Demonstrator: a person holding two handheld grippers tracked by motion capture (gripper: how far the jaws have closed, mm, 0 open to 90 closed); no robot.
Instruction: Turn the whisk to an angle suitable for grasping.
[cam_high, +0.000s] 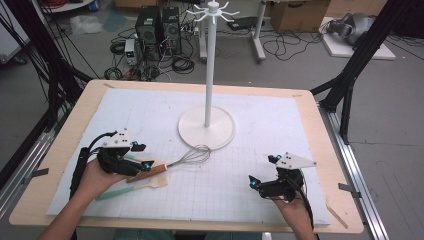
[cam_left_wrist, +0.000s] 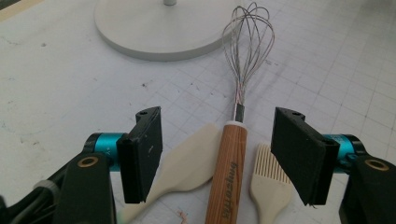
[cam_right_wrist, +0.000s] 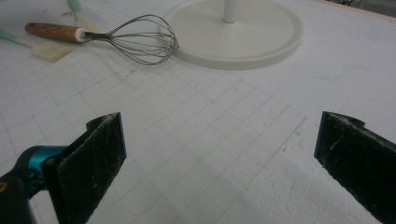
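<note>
Whisk (cam_left_wrist: 232, 154): we find it flat on the table (cam_high: 60, 150), wooden handle toward the left gripper (cam_left_wrist: 219, 154), wire loops (cam_left_wrist: 250, 42) pointing at the white stand base (cam_left_wrist: 154, 32), just beside it. Left fingers (cam_left_wrist: 144, 149) half open, straddling the handle, not pressing. A spatula (cam_left_wrist: 187, 161) and a pastry brush (cam_left_wrist: 268, 177) flank the handle. Right gripper (cam_right_wrist: 219, 163) wide open, holding nothing, over the white gridded mat (cam_high: 260, 185). Cables and computer towers (cam_high: 159, 27) on the floor beyond.

The whisk (cam_left_wrist: 243, 70) is showing thin shiny metal wires and a varnished wooden handle. The spatula (cam_left_wrist: 184, 168) and brush (cam_left_wrist: 268, 175) are looking like matt cream silicone. The stand's base (cam_left_wrist: 159, 28) is appearing smooth white, the mat (cam_right_wrist: 210, 154) rough and grainy.
</note>
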